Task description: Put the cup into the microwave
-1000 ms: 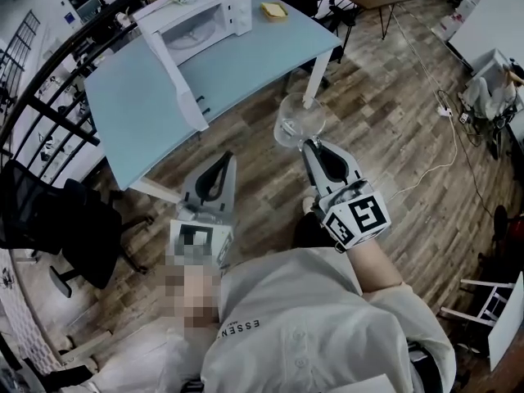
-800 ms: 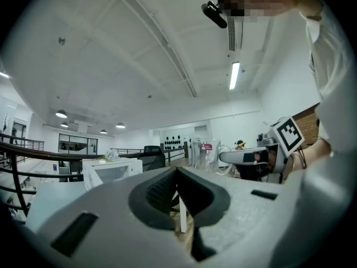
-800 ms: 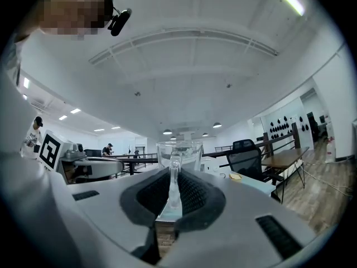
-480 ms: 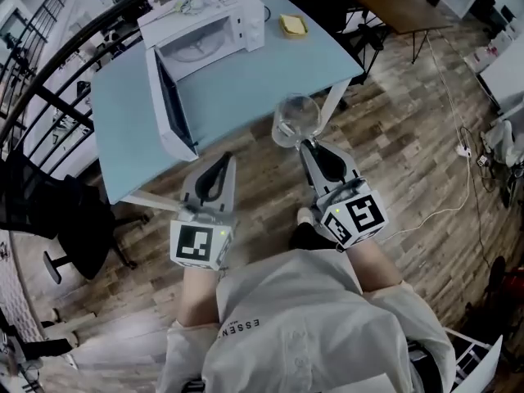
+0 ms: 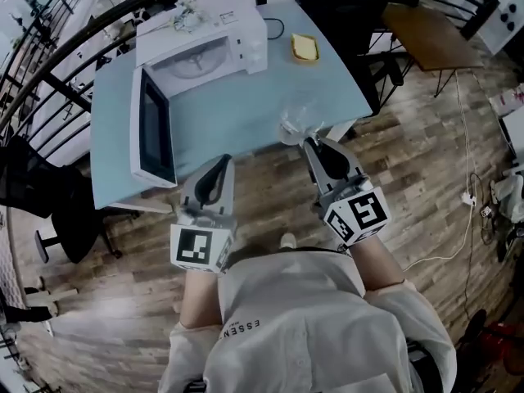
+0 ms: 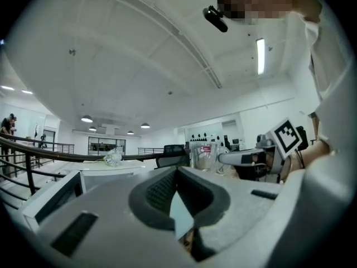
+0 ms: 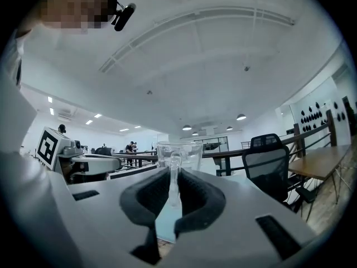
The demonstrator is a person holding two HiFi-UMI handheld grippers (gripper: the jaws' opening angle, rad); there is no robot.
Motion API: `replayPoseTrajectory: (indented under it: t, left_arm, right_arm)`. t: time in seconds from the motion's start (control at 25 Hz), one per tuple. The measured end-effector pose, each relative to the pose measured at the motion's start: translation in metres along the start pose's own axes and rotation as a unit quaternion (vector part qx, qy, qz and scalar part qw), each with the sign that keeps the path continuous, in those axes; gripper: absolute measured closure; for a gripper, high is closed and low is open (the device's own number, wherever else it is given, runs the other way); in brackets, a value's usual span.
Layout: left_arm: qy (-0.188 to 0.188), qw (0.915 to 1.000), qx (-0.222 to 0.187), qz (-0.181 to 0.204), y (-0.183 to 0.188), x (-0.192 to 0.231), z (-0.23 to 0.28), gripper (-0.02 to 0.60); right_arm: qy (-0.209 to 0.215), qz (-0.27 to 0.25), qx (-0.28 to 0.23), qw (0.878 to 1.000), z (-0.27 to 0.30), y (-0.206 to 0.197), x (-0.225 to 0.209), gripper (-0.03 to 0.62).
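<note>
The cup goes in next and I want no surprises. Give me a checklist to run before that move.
1. Microwave door open: ok.
2. Cup handle clamped in right gripper: ok.
3. Cup upright: ok.
4. Cavity free: only the turntable shows, ok.
5. Left gripper empty, jaws together, clear of the door: ok.
6. Cup's contents: cannot tell.

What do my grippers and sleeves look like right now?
The left gripper and right gripper are pale grey shells with dark ribbed claw pads tapering to a point. Each carries a white cube with black square markers. The shirt is light-coloured and short-sleeved.
</note>
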State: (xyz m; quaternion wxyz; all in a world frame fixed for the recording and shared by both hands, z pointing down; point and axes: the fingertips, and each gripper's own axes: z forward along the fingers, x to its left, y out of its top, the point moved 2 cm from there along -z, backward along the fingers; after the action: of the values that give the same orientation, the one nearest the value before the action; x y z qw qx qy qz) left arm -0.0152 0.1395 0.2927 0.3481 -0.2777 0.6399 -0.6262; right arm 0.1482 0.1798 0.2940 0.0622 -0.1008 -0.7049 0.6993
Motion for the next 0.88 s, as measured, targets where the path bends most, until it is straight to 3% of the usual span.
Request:
replayPoseTrajectory:
  t: [0.44,0.68,0.88]
  left_arm:
    - [0.056,0.9977,0.037,-0.015,-0.022,0.039,0.065,0.581]
    - [0.078,0.9962,0.034,-0.019,-0.031,0.095,0.103,0.581]
    - [0.106,0.9918,0.053,-0.049,-0.046,0.151,0.134,0.581]
  right_arm:
    - [0.058,0.021,0.024,0.998,0.084,-0.015,-0.056,0.554]
    - [0.096,0.016,0.043,0.994,0.162,-0.029,-0.061,0.554]
    - [0.127,0.006,0.063,0.990,0.236,-0.046,-0.062,0.554]
